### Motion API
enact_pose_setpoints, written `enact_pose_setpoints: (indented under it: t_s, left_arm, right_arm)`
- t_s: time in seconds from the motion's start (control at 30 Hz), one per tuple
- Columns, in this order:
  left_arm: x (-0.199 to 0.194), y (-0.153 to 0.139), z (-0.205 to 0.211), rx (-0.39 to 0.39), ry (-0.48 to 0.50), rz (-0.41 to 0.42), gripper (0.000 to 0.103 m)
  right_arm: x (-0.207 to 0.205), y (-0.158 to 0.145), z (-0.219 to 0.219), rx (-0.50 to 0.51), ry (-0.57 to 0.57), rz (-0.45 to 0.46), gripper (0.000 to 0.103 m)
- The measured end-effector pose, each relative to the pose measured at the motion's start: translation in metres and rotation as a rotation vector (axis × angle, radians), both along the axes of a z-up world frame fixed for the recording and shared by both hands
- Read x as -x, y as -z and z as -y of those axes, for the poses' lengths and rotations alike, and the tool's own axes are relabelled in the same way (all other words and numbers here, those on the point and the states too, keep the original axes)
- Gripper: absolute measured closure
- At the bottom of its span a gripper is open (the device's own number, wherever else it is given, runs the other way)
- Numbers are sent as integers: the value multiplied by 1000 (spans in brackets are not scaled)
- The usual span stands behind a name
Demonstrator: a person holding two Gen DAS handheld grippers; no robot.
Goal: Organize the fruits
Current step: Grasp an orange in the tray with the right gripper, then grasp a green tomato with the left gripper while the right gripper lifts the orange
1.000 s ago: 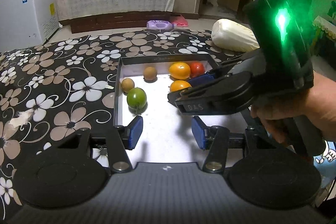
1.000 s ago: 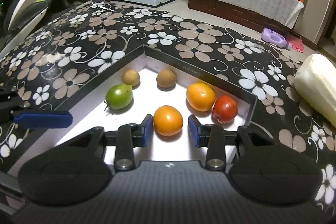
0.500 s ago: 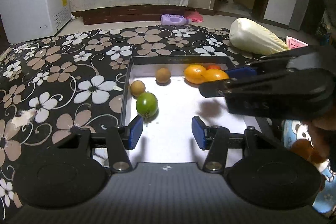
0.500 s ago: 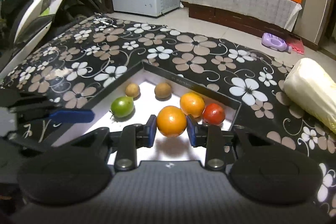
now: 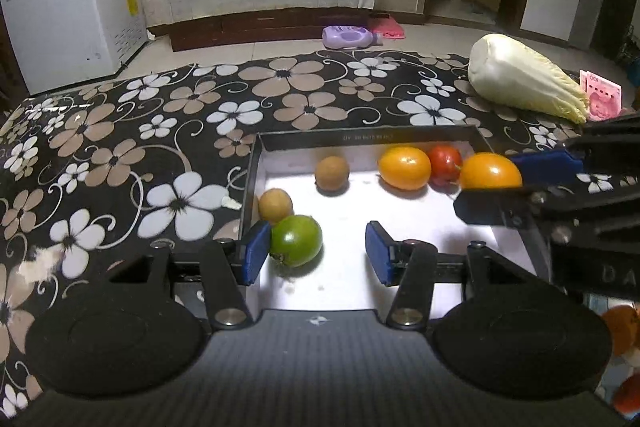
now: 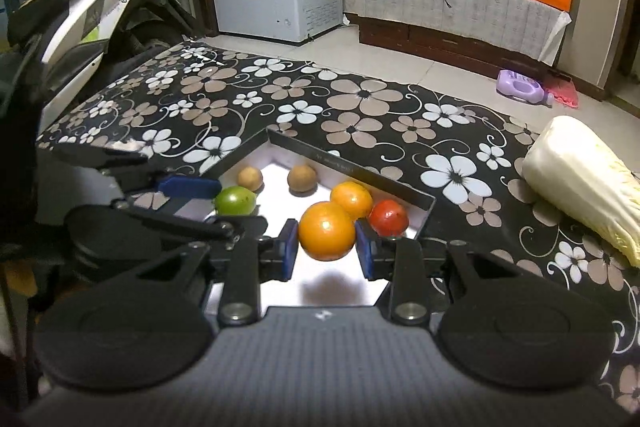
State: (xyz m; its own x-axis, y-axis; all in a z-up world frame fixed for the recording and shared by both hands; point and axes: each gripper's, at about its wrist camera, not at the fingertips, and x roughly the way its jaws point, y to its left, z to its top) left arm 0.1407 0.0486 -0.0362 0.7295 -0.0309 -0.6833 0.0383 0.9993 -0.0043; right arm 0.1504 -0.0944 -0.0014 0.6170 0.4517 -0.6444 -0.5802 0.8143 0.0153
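Right wrist view shows the right gripper (image 6: 326, 245) with jaws clenched on an orange (image 6: 327, 230), lifted clear above the tray (image 6: 352, 169); a second ago it lay on the tray floor. Left view alone shows the left gripper (image 5: 316, 253), jaws released, by the green fruit (image 5: 297, 239).

Only "DA" reads, on the right tongs' (image 5: 490, 183) body; other print is illegible.

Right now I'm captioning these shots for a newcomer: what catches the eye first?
The round orange fruit clamped in the right gripper, lifted above the bright white tray. Next, the glossy green fruit beside the open left gripper, near the tray's left wall. Then the pale napa cabbage lying on the black flowered tablecloth, far right.
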Motion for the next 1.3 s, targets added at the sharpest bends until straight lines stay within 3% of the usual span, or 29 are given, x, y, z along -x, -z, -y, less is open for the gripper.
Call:
enact_pose_setpoints:
  t_s: [0.23, 0.43, 0.57, 0.7, 0.83, 0.97, 1.07, 1.17, 1.23, 1.3]
  left_arm:
    - [-6, 3, 8, -54, 14, 9, 45]
    - [12, -12, -11, 104, 85, 21, 45]
    - [22, -16, -6, 20, 90, 46, 43]
    - [15, -4, -2, -41, 63, -3, 43]
    - [11, 5, 12, -129, 55, -1, 43]
    - [5, 8, 18, -156, 14, 5, 43]
    - [2, 10, 22, -211, -13, 27, 55]
    - [1, 7, 17, -206, -49, 41, 73]
    - [0, 7, 12, -187, -59, 42, 74]
    - [0, 8, 20, -236, -51, 47, 73]
  right_arm:
    - [2, -2, -2, -6, -9, 4, 69]
    - [2, -3, 0, -12, -5, 4, 69]
    - [1, -3, 3, -22, 1, 2, 69]
    - [1, -4, 1, -22, -5, 3, 69]
    - [1, -4, 2, -25, -5, 3, 69]
    - [1, -4, 1, -24, -3, 2, 69]
    - [2, -2, -1, -15, -11, 2, 69]
    - [3, -1, -2, -8, -15, 3, 69]
    - [2, -2, 0, -13, -7, 3, 70]
    - [1, -2, 0, -19, -4, 1, 70]
